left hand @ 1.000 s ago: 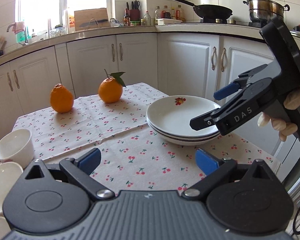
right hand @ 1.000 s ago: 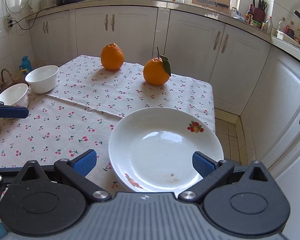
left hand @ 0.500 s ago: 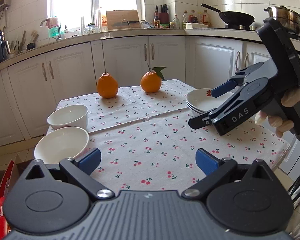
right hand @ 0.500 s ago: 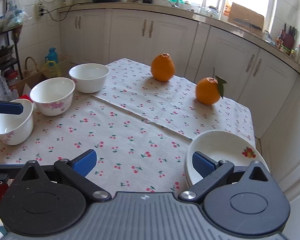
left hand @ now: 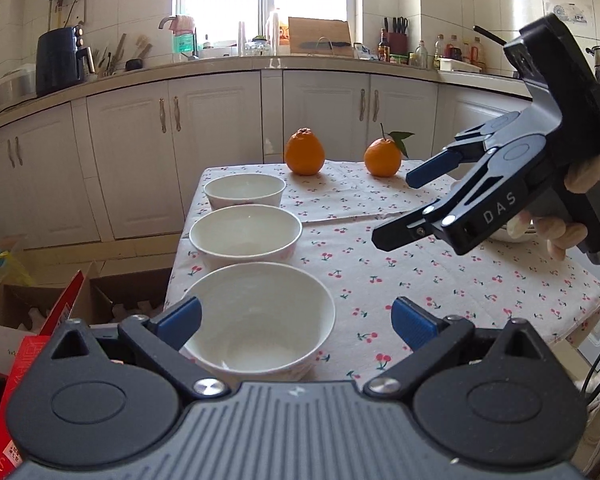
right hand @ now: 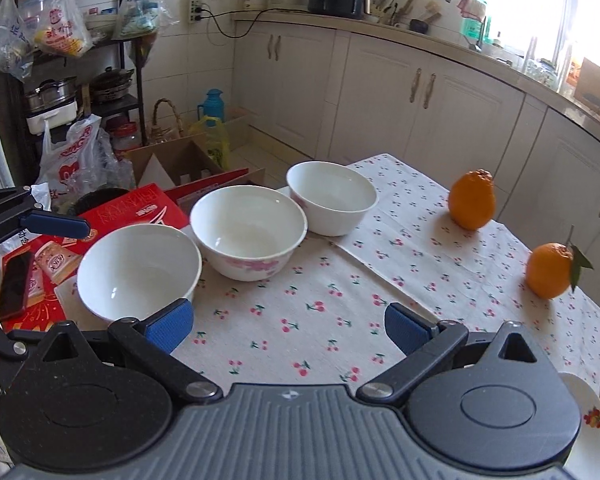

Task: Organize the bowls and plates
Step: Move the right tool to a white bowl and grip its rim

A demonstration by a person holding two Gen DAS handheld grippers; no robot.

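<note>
Three white bowls stand in a row along the table's left edge: a near bowl (left hand: 260, 316) (right hand: 140, 272), a middle bowl with pink flowers (left hand: 246, 234) (right hand: 248, 232) and a far bowl (left hand: 244, 190) (right hand: 332, 196). My left gripper (left hand: 296, 320) is open and empty, just above the near bowl. My right gripper (right hand: 288, 324) is open and empty over the cloth; it also shows in the left wrist view (left hand: 400, 204). The plate stack (right hand: 592, 432) lies at the lower right, mostly hidden behind the right gripper.
Two oranges (left hand: 305, 152) (left hand: 383, 157) sit at the far end of the cherry-print tablecloth (left hand: 420, 272). Cardboard boxes and a red carton (right hand: 140, 208) lie on the floor left of the table. Cabinets (left hand: 320, 116) run behind.
Both grippers have swung left, away from the plate stack towards the row of bowls. The left gripper now hovers over the near bowl. Both stayed open.
</note>
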